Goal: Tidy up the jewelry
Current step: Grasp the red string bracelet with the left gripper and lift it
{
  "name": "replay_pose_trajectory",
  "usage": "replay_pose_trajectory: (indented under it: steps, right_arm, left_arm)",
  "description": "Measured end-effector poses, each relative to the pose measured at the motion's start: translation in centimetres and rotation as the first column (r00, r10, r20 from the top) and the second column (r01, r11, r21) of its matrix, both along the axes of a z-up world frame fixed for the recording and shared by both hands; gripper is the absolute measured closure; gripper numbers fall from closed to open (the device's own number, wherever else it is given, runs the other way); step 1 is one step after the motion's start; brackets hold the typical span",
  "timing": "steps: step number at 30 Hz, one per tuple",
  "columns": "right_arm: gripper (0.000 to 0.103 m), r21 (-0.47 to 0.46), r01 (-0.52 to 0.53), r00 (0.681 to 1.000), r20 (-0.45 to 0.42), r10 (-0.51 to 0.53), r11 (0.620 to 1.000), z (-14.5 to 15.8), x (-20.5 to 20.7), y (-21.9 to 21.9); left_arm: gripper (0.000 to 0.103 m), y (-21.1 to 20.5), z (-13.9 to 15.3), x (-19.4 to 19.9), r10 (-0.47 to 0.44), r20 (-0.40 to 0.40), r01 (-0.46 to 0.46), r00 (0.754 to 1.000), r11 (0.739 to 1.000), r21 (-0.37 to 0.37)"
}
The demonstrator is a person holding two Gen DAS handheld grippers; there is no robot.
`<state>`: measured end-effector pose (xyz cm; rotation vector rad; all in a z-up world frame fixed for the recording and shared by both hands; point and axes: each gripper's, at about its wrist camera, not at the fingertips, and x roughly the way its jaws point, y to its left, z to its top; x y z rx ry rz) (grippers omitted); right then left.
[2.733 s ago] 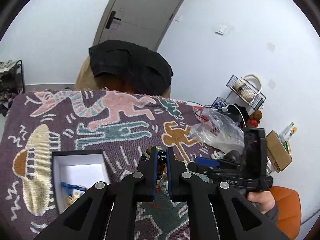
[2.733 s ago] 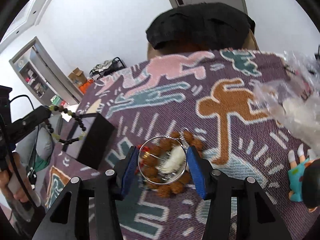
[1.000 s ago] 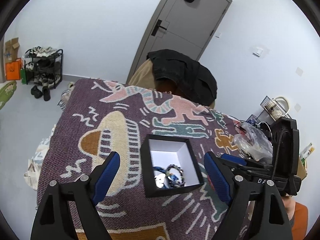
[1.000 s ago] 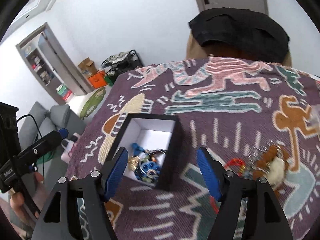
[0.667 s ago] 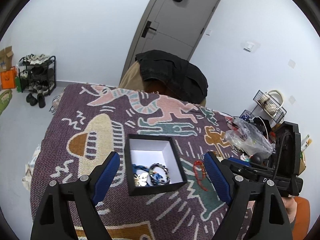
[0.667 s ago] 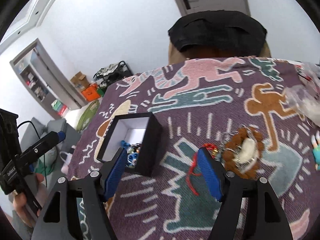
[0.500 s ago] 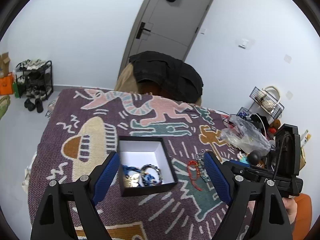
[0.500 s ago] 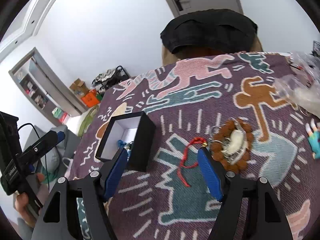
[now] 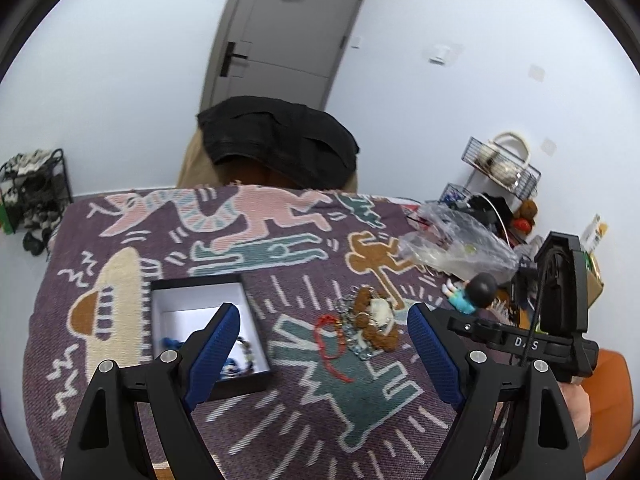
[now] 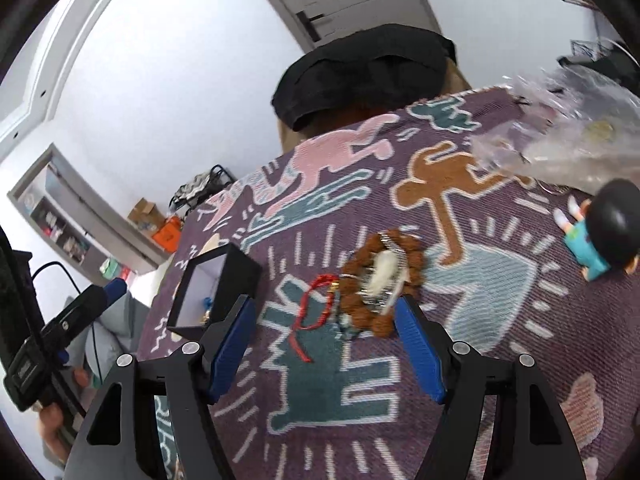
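Jewelry is what we are sorting, and part of it is sitting in the black box [image 9: 208, 332] already: we are seeing blue and beaded pieces [image 9: 240, 354] lying at the near end of its white interior, left of centre on the patterned blanket [image 9: 256, 248] covering the table. The rest is waiting outside. A brown beaded bracelet [image 10: 382, 280] is lying to the right of the box, with a whitish piece inside its ring and a tangle of silvery chain against it, and a red cord bracelet [image 10: 316, 312] is trailing on the blanket just beside it, between the beads and the box.

We are holding the left gripper [image 9: 324, 344] above the blanket with its fingers spread wide and nothing between them; the box is showing behind its left finger. The right gripper [image 10: 324, 336] is hovering with fingers wide as well, gripping nothing, and the red cord and the brown beads are lying right in its opening.

So we are judging the job as partly done: some pieces boxed, at least the bead bracelet, the chain and the red cord left to go. Off to the far right, a clear plastic bag [image 9: 456, 244] and a small figurine [image 10: 600, 236] are lying apart from the jewelry.
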<state>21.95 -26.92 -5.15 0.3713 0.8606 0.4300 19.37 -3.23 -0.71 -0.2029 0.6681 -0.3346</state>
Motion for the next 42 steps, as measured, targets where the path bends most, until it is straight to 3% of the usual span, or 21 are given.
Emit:
replay_pose_trajectory:
  steps: [5,9,11,15,20,29,42]
  right_arm:
    - [0.033,0.007,0.033,0.999,-0.007,-0.033,0.999,-1.0,0.0,-1.7]
    - [0.046,0.015,0.057,0.998,-0.024,-0.057,0.998,-1.9,0.3,-3.1]
    - [0.05,0.018,0.079,0.996,-0.039,-0.078,0.997,-2.5,0.5,-3.8]
    - [0.068,0.023,0.108,0.992,-0.075,-0.106,0.994,-3.7,1.2,-4.9]
    - [0.073,0.028,0.12,0.987,-0.109,-0.116,0.992,-5.2,2.0,-5.1]
    - [0.074,0.011,0.09,0.984,-0.154,-0.087,0.996,-6.4,4.0,-3.0]
    - [0.075,-0.163,0.049,0.986,-0.153,-0.074,0.985,-7.4,5.6,0.7]
  left_arm:
    - [0.04,-2.9,-1.2,1.2,-0.057,-0.04,0.058,0.998,0.998,0.037]
    - [0.058,-4.4,-2.3,2.4,-0.078,-0.083,0.083,0.993,0.995,0.049]
    - [0.064,-5.3,-3.0,3.1,-0.081,-0.103,0.087,0.991,0.994,0.062]
    - [0.071,-6.4,-4.1,4.3,-0.073,-0.133,0.086,0.988,0.992,0.093]
    - [0.08,-7.5,-5.9,5.8,-0.055,-0.183,0.081,0.982,0.987,0.136]
    - [0.081,-7.9,-8.5,7.9,-0.011,-0.242,0.06,0.97,0.979,0.197]
    - [0.081,-7.4,-10.8,9.2,0.016,-0.294,0.05,0.956,0.976,0.214]
